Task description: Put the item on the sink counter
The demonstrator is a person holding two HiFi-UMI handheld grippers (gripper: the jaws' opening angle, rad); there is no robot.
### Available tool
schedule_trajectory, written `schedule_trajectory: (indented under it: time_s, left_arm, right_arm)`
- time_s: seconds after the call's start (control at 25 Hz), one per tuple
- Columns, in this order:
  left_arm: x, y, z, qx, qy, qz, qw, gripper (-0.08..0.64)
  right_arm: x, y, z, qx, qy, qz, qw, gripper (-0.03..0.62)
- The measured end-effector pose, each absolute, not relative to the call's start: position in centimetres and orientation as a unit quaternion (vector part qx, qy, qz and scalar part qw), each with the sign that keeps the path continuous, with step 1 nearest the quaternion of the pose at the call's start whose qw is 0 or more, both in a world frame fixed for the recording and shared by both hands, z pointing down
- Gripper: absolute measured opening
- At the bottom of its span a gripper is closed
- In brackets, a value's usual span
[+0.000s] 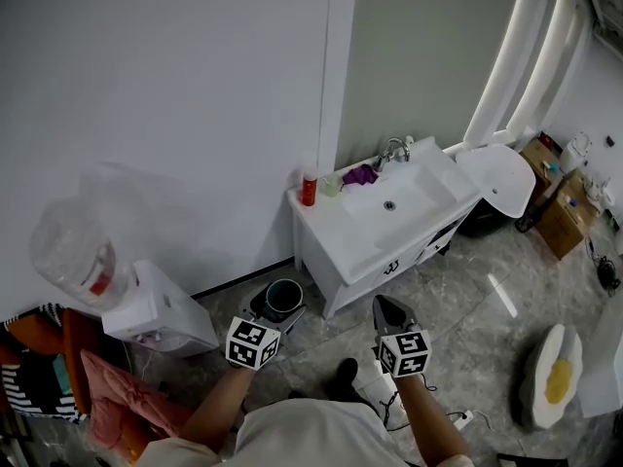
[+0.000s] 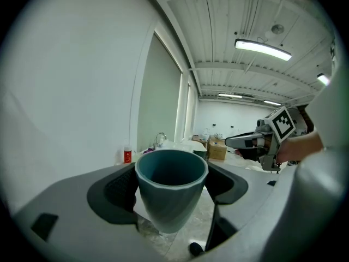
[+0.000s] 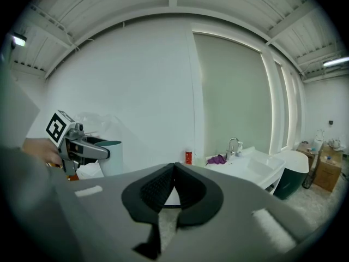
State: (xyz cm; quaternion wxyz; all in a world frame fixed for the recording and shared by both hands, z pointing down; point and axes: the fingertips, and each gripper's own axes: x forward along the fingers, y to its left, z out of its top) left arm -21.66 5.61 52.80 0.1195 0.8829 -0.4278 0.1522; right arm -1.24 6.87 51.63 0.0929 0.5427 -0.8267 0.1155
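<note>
A teal cup stands upright between the pads of my left gripper, which is shut on it; the head view shows this cup above the floor, short of the sink. My right gripper is shut with nothing in it, its pads touching. The white sink counter stands ahead against the wall, with a red bottle and a purple item near the tap. In the right gripper view the left gripper and cup show at the left, the sink at the right.
A water dispenser with a clear jug stands at the left. Cardboard boxes sit at the far right, and a white and yellow egg-shaped mat lies on the marble floor. A white power strip is near my feet.
</note>
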Motion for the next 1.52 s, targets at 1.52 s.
schedule_trajectory:
  time_s: [1.52]
  left_arm:
    - [-7.4,-10.9,56.1,0.838,-0.502,0.16,0.143,0.385]
  right_arm:
    - [12.8,-13.4,56.0,0.452,-0.869,0.159,0.119,0.011]
